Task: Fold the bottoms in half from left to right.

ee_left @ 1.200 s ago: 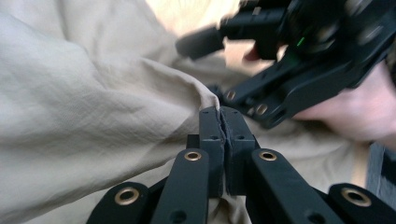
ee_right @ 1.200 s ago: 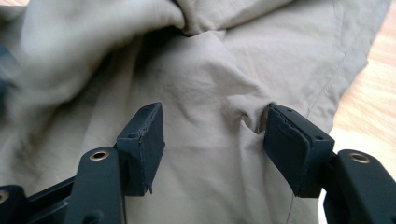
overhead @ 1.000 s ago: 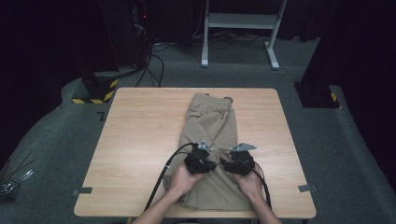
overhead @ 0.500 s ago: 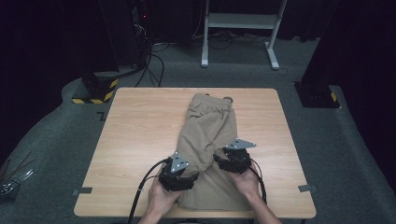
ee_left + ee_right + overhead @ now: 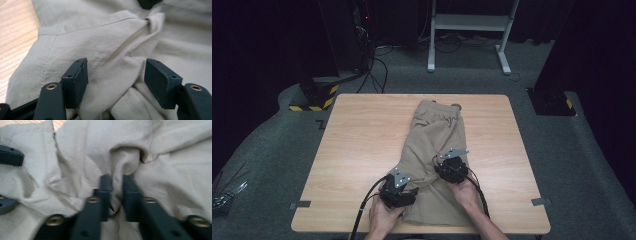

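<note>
Khaki trousers (image 5: 434, 145) lie lengthwise down the middle of the tabletop (image 5: 362, 145), waistband at the far end, leg ends at your near edge, already doubled leg over leg, so this looks like a fold in progress. Your right hand-held gripper (image 5: 447, 162) sits on the cloth about midway along the legs, near the right side; in the right gripper view its jaws have just been closing and are now clenched on a raised ridge of fabric (image 5: 123, 170), pads pressing both sides of the pleat. Likely reason: you need a pinch of cloth to lift or drag the lower half toward the waistband. Your left hand-held gripper (image 5: 404, 192) is at the near-left corner of the trousers, by the hem; its jaws have just been opening and now stand released, wide apart, hovering over a seam (image 5: 125, 43) with cloth under and between them but the pads (image 5: 81, 82) not pressing it. It looks lined up to take a matching pinch on the left edge so both sides come up evenly. One-sided lift would probably skew the fold. The left gripper view also catches bare tabletop (image 5: 12, 37) just beside the trouser edge.
</note>
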Available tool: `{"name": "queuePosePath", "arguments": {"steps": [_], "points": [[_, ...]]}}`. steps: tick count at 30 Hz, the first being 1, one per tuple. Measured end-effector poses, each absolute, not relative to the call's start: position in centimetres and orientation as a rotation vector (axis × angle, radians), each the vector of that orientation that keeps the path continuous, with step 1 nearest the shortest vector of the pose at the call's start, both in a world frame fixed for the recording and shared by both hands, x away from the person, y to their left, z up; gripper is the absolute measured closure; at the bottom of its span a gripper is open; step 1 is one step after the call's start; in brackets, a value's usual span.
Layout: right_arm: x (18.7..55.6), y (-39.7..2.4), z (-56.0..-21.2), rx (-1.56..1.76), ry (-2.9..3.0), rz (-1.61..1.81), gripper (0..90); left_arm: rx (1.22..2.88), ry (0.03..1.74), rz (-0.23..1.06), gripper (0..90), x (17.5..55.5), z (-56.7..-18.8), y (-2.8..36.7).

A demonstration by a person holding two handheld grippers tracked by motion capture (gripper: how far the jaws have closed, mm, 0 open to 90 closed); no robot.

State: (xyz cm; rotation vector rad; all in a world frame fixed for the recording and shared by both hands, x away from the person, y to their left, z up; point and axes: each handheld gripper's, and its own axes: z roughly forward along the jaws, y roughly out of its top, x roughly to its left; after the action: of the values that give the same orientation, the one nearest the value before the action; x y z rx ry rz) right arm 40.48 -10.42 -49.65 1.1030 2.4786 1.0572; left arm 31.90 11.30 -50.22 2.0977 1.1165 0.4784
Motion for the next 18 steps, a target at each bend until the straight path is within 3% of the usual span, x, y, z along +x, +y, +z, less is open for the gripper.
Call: {"name": "queuePosePath", "arguments": {"steps": [12,18], "points": [[39.3,-12.5,-44.8,1.011,2.345,1.14,87.9,2.179,1.122,0.595,32.3,31.2,-50.9,10.5],[38.9,-15.0,-44.3,1.054,2.293,1.131,88.0,2.18,1.116,0.609,32.6,30.4,-51.2,10.8]]}}
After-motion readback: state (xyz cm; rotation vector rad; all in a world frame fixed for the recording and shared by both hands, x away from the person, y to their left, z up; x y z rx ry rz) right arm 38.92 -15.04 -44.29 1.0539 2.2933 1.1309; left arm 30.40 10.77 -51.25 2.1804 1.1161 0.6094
